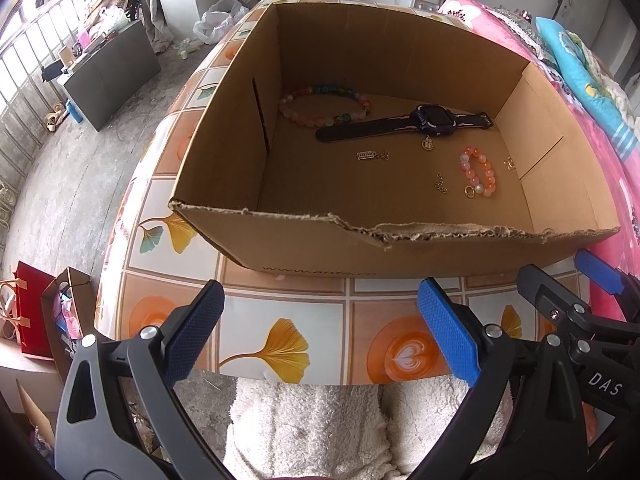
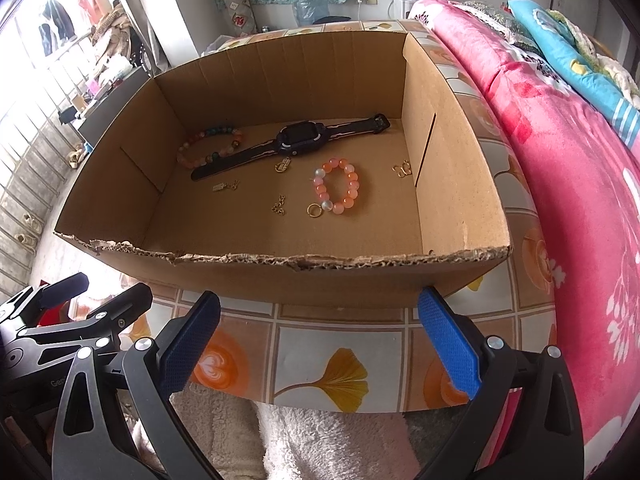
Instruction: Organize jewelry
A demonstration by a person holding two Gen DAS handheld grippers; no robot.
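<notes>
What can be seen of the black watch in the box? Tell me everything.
The watch is dark, black to navy, with a rounded-square face and a long strap laid out flat and unbuckled, apparently plastic or rubber. It lies diagonally across the far floor of the cardboard box, face up. One strap end overlaps the multicoloured bead bracelet; a small gold charm sits beside the case. No gripper touches it.

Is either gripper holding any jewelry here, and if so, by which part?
Nothing is held. The left gripper and right gripper are both open and empty, short of the cardboard box.
</notes>
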